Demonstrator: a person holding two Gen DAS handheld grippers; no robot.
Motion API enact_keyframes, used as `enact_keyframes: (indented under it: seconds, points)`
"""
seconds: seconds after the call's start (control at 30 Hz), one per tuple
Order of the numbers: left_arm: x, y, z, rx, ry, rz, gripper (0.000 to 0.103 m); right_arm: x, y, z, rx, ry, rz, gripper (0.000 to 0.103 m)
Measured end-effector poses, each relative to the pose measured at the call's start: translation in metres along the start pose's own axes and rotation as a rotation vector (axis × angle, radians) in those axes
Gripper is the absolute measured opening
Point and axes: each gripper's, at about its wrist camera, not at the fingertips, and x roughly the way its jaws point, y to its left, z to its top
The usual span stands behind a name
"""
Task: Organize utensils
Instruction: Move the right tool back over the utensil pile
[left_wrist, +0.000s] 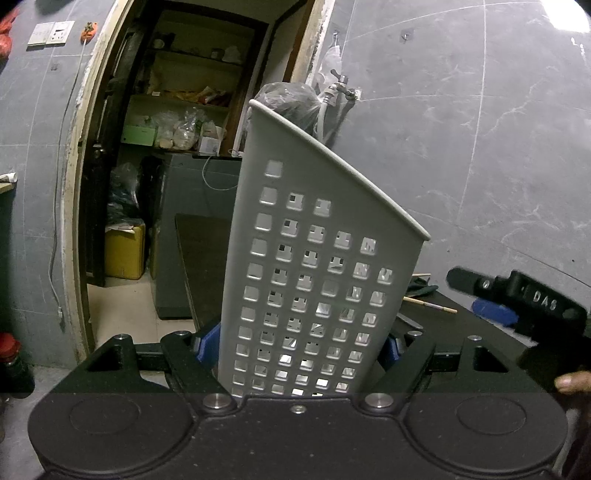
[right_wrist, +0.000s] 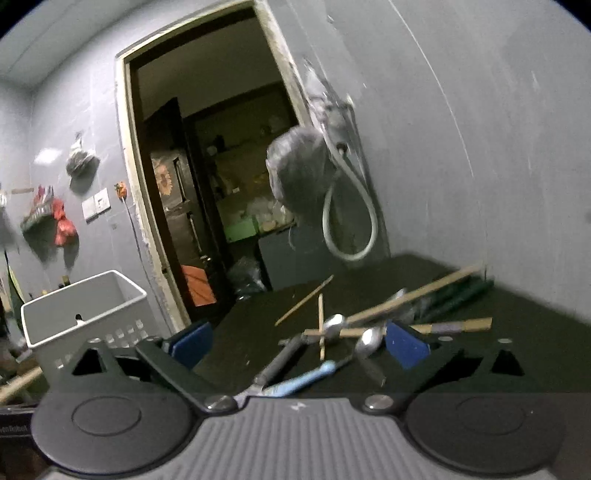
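We hold the white basket (left_wrist: 317, 266) w/ our left gripper (left_wrist: 299, 347), jaws clamped on its perforated sides, basket tilted above the dark table (left_wrist: 436, 317). Our right gripper (right_wrist: 299, 343) hangs low over the table, jaws wide apart w/ nothing gripped. Just ahead of it lie spoons (right_wrist: 367, 341), chopsticks (right_wrist: 320, 325), a blue-handled tool (right_wrist: 306, 376) & wooden sticks (right_wrist: 413, 293), mixed in a pile.

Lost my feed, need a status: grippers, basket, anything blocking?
Left gripper shut on basket, holding it tilted. Right gripper open, empty, over utensils piled on table. Nothing blocking.
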Motion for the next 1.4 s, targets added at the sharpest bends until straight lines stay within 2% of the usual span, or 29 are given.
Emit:
enact_keyframes:
  seconds: [0.07, 0.13, 0.27, 0.57, 0.77, 0.97, 1.13, 1.27, 1.4]
  points:
    - [0.000, 0.000, 0.000, -0.001, 0.001, 0.002, 0.080, 0.004, -0.010, -0.004, 0.049, 0.027, 0.022, 0.103]
    - [0.000, 0.000, -0.001, 0.001, 0.001, 0.001, 0.080, 0.003, -0.016, -0.003, 0.075, 0.018, 0.041, 0.103]
    - [-0.001, 0.001, 0.000, 0.000, 0.003, 0.005, 0.080, 0.007, -0.023, -0.003, 0.106, 0.029, 0.040, 0.103]
    - [-0.005, 0.005, 0.000, -0.003, 0.005, -0.009, 0.080, 0.016, -0.003, -0.003, 0.036, 0.075, -0.004, 0.103]
    - [-0.002, 0.014, 0.002, -0.004, 0.002, -0.037, 0.080, 0.027, -0.003, -0.004, 0.057, 0.147, -0.030, 0.103]
    - [-0.002, 0.024, 0.000, -0.002, -0.006, -0.062, 0.080, 0.035, -0.009, -0.003, 0.093, 0.194, -0.016, 0.103]
    - [-0.003, 0.025, -0.006, -0.007, -0.020, -0.057, 0.080, 0.037, -0.027, 0.000, 0.216, 0.193, -0.030, 0.103]
    - [-0.004, 0.021, -0.009, 0.002, -0.028, -0.045, 0.080, 0.046, -0.046, 0.001, 0.332, 0.243, -0.051, 0.103]
    - [-0.005, 0.023, -0.010, 0.001, -0.027, -0.047, 0.080, 0.064, -0.050, 0.012, 0.283, 0.295, -0.105, 0.103]
